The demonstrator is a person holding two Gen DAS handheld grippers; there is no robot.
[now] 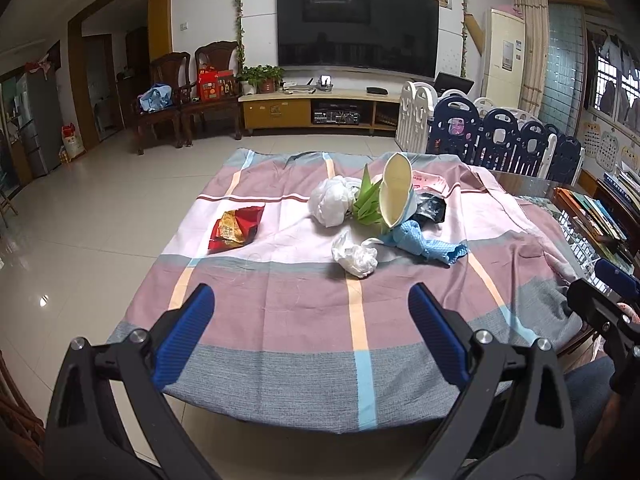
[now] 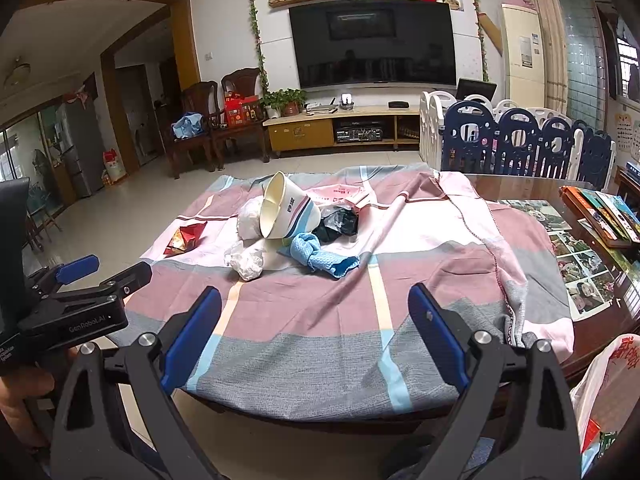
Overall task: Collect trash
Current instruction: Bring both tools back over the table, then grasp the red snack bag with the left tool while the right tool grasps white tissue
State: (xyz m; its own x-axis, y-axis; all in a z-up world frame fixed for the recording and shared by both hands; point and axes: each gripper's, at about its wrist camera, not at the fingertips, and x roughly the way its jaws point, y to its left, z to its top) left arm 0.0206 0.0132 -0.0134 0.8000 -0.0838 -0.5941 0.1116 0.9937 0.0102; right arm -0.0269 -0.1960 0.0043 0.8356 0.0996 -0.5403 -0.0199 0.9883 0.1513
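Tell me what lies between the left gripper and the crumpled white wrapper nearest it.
Nothing but bare striped cloth: the left wrist view shows only fabric from the open left gripper up to the crumpled white wrapper.

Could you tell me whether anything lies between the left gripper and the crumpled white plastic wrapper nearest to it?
Nothing visible does. The left gripper is open, and only bare checked tablecloth lies between it and the crumpled white plastic wrapper.
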